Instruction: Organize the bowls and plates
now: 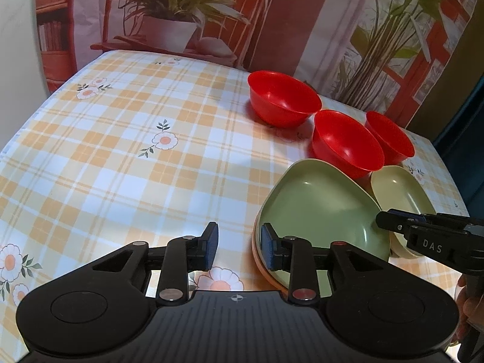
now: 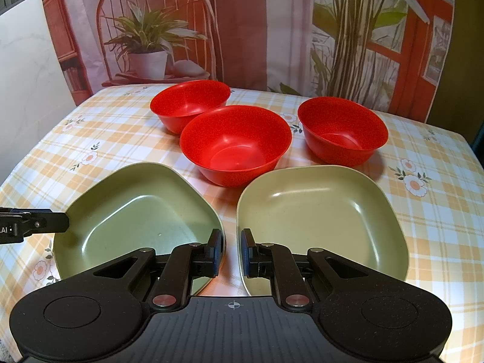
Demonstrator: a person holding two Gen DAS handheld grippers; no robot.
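Right wrist view puts us low over the desk (image 2: 429,211) with its checked floral cloth, and our right tongs (image 2: 232,252) are spread, nothing between them, hovering over the gap between two squarish plates. We've got the darker green plate (image 2: 136,211) at 9 o'clock of that gap and the paler green plate (image 2: 320,211) at 3 o'clock, lying just beside each other. Beyond them sit three red bowls, all upright: the middle bowl (image 2: 236,145) at 12 o'clock, close to both plates, the left bowl (image 2: 189,106) tucked behind it, the right bowl (image 2: 341,130) standing apart at 1 o'clock. From the left wrist view, our left tongs (image 1: 239,246) are spread too and holding nothing; the right finger sits at the near left rim of the darker plate, though we cannot tell whether it touches.
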